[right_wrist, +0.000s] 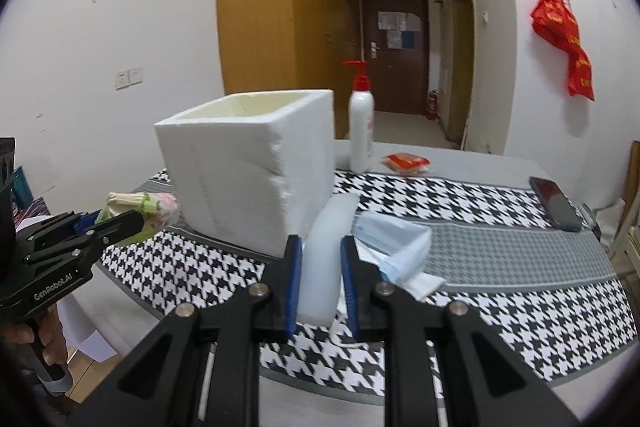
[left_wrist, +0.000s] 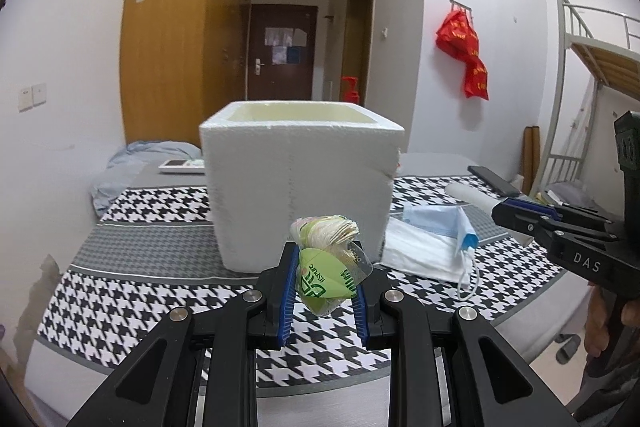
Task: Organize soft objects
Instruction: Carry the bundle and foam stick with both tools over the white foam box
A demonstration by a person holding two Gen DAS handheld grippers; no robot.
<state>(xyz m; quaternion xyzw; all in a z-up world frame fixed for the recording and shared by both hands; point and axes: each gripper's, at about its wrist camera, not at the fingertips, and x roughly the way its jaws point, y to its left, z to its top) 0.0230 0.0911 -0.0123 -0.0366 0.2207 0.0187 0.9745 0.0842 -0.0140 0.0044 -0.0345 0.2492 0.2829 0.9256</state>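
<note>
Your left gripper (left_wrist: pixel 325 291) is clamped on a green-wrapped tissue pack (left_wrist: pixel 326 267), held above the houndstooth bedspread (left_wrist: pixel 132 291) just in front of the white foam box (left_wrist: pixel 300 187). Your right gripper (right_wrist: pixel 320 287) pinches a translucent white foam strip (right_wrist: pixel 324 259) beside the box's corner. A stack of face masks (right_wrist: pixel 394 239) lies just right of that strip. A pump bottle (right_wrist: pixel 361 131) stands behind the box.
</note>
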